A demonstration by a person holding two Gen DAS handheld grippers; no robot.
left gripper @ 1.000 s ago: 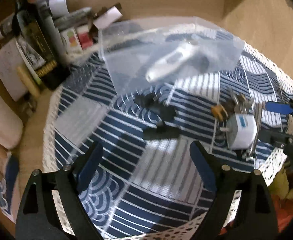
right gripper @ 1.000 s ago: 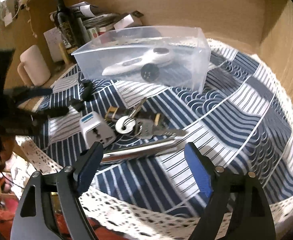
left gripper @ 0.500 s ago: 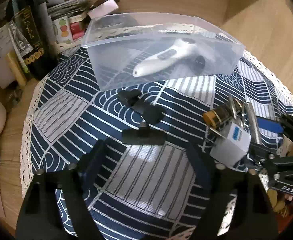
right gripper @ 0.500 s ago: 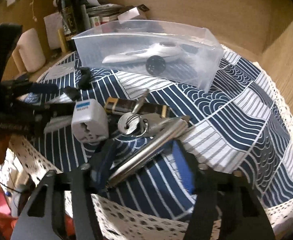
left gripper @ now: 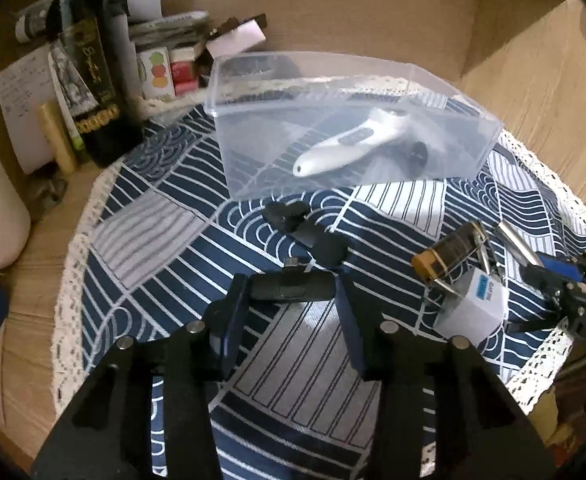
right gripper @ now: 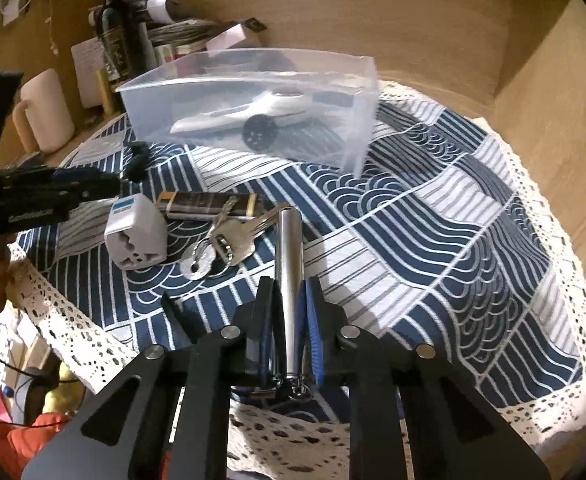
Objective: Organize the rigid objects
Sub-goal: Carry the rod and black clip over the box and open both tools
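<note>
A clear plastic bin (left gripper: pixel 469 136) (right gripper: pixel 357 92) stands at the back of the blue patterned cloth and holds a white handheld device (left gripper: pixel 345 144) (right gripper: pixel 245 114). My left gripper (left gripper: pixel 291 292) is shut on a small black dongle (left gripper: pixel 291 290) on the cloth. My right gripper (right gripper: pixel 289 286) is shut on a silver metal tube (right gripper: pixel 289 248) that points forward. A white plug adapter (right gripper: pixel 137 232) (left gripper: pixel 473 304), a bunch of keys (right gripper: pixel 225 240) and a dark battery (right gripper: pixel 209 204) (left gripper: pixel 443 254) lie beside the tube.
A black clip-like piece (left gripper: pixel 305 228) lies between the dongle and the bin. A wine bottle (left gripper: pixel 93 68), boxes and papers crowd the back left. A white mug (right gripper: pixel 47 110) stands at the left. Wooden walls close in behind and to the right.
Both grippers moved forward and down and closed: the left onto the black dongle, the right onto the silver tube, which has turned to point away from me.
</note>
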